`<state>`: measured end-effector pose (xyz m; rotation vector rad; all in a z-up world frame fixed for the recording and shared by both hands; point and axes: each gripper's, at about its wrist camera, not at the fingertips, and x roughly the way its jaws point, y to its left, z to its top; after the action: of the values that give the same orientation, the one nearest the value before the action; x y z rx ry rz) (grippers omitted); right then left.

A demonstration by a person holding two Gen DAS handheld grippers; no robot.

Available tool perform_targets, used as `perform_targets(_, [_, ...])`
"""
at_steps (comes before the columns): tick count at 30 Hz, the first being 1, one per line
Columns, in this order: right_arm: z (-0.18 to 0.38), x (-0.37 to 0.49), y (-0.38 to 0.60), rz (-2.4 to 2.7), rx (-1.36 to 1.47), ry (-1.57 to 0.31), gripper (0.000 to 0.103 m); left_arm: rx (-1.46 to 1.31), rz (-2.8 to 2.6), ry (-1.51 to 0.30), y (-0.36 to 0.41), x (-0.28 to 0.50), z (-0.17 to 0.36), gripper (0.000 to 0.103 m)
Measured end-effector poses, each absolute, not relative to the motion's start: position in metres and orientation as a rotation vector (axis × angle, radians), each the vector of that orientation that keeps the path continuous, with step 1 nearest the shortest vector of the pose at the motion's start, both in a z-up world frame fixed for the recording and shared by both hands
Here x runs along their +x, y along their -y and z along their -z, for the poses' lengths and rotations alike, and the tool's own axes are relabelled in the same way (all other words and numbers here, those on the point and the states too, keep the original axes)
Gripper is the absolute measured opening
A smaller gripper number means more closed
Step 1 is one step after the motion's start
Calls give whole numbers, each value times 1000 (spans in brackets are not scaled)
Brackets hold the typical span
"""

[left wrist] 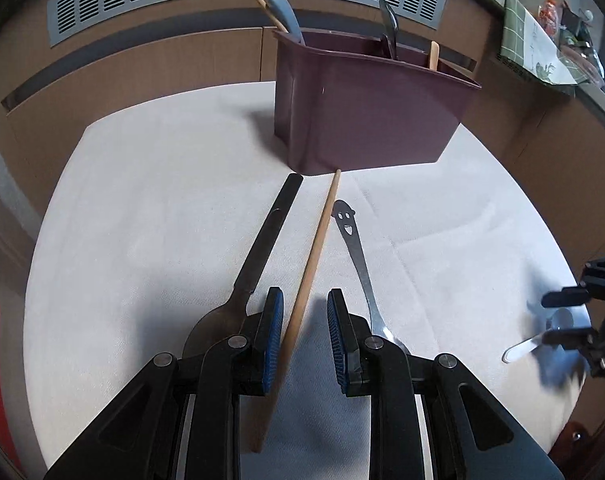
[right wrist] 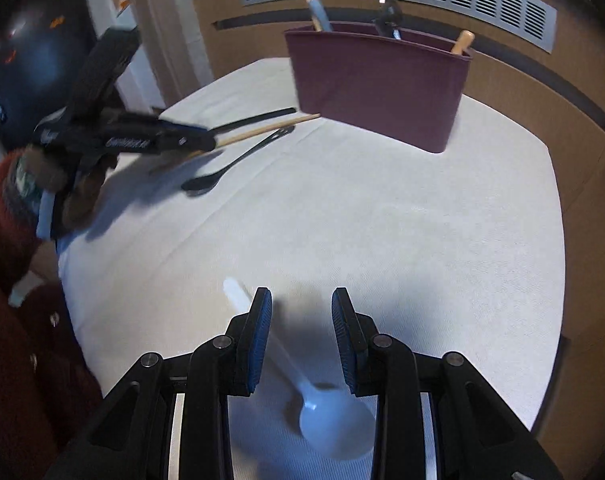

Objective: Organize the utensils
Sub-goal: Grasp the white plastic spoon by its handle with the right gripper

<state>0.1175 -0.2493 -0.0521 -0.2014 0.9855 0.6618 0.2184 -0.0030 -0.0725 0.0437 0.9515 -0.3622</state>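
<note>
Because lined up along the wooden chopstick (left wrist: 310, 264), left tongs (left wrist: 305, 336) spread wide with the stick running between the blue pads (left wrist: 273, 340), not yet pinched; seemingly poised to grip it lengthwise. Beside it on the white bench (left wrist: 142, 208), black spoon (left wrist: 258, 248) and smiley-handled spoon (left wrist: 356, 256), handles aimed at the maroon caddy (left wrist: 362, 112) already holding sorted utensils. Right tongs (right wrist: 301, 336) likewise parted, straddling the white spoon (right wrist: 322, 412), nothing grasped

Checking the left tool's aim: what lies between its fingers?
In the left wrist view, a wooden chopstick runs between the left tool fingers, which stand open.
</note>
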Motion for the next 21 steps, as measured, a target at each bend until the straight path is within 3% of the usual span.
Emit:
perform_targets(11, [63,101,237,-690,-369,-956,26,-17,320,-998,-16,213,80,24])
perform_targets(16, [67,150,253,-499,-232,-970,13,-16,363,-1016,-2,206,81,24])
perform_targets(21, [68,187,268,-393,-83,-988,11,-30,415,-1046,15,203,80,24])
